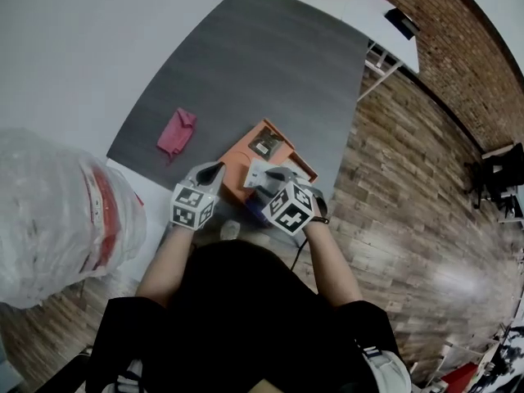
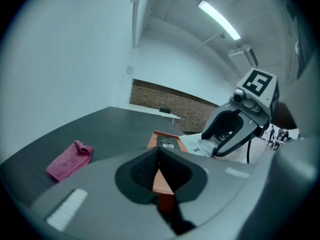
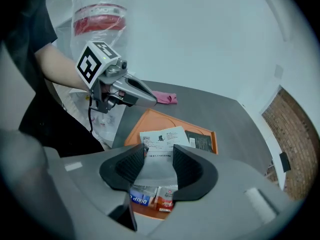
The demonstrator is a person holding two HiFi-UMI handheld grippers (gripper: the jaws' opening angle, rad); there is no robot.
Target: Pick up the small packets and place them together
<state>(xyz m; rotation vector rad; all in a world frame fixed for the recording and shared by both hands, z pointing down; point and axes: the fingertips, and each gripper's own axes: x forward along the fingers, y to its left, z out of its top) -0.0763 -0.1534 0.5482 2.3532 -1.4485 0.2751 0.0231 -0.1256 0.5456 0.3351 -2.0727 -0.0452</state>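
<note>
The right gripper [image 3: 159,154] pinched the white printed paper packet [image 3: 162,140] above the orange rectangular tray [image 3: 150,124], over 2 small sachets [image 3: 142,198] at its near end. The left gripper [image 2: 159,153] had its jaws pressed together, empty. The limp packet could buckle and slip from that wide pinch.

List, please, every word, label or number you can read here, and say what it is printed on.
"DRIP": on the blue packet; the rest is unclear.
Red packet: print too small to read.
White packet: printed lines, too blurred to read.
Dark packet: white label, unreadable.
Marker cube: black-and-white pattern only, no words.
</note>
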